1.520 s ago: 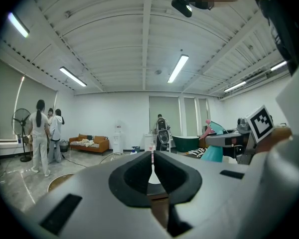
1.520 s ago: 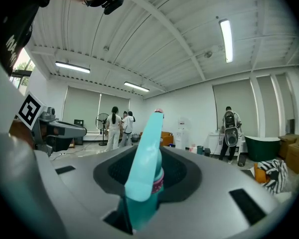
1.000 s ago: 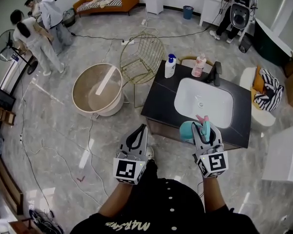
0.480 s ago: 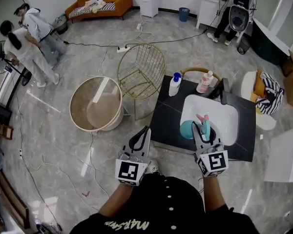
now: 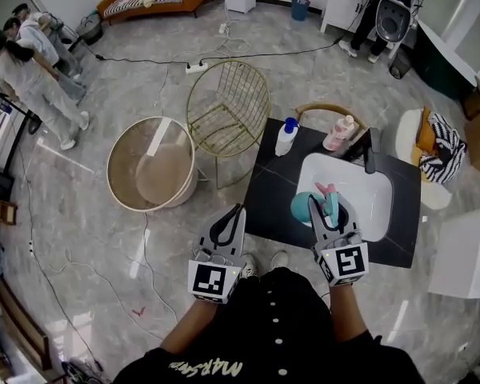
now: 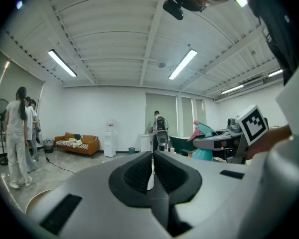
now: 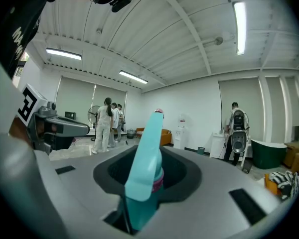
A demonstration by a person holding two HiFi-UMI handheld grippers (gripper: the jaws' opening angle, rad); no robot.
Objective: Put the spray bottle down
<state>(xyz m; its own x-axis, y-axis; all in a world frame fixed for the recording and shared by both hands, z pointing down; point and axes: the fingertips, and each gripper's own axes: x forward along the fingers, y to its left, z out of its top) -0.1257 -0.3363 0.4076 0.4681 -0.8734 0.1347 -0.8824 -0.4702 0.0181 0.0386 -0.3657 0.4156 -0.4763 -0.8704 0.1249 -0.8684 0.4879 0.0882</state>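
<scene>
The right tongs (image 7: 148, 159) are clamped on the neck of the spray bottle (image 7: 143, 179). Its teal trigger head stands up between the jaws, with a pink band just below it. The jaws hide the lower body in the right gripper view. In the head view the round teal body (image 5: 306, 207) shows just left of the right tongs (image 5: 329, 211), with a pink tip above it. There the bottle lies over the near left rim of the white sink (image 5: 366, 184), but whether it touches anything beneath cannot be told.

The left tongs (image 6: 152, 169) are pressed together with nothing between them. They are held out over the floor, just short of the table (image 5: 274, 184).

The black table top is bare to the left of the sink. Along its far edge stand a white pump bottle (image 5: 286, 137), a pink bottle (image 5: 340, 133) and a dark faucet (image 5: 371, 150). A gold wire chair (image 5: 228, 104) stands close by the table's left corner, and a round tub (image 5: 151, 163) lies beyond it. Loose cables (image 5: 148, 262) trail across the floor.

The labels on the two far bottles are too small to read. The print on the person's black shirt (image 5: 212, 368) is upside down and not clearly legible.
</scene>
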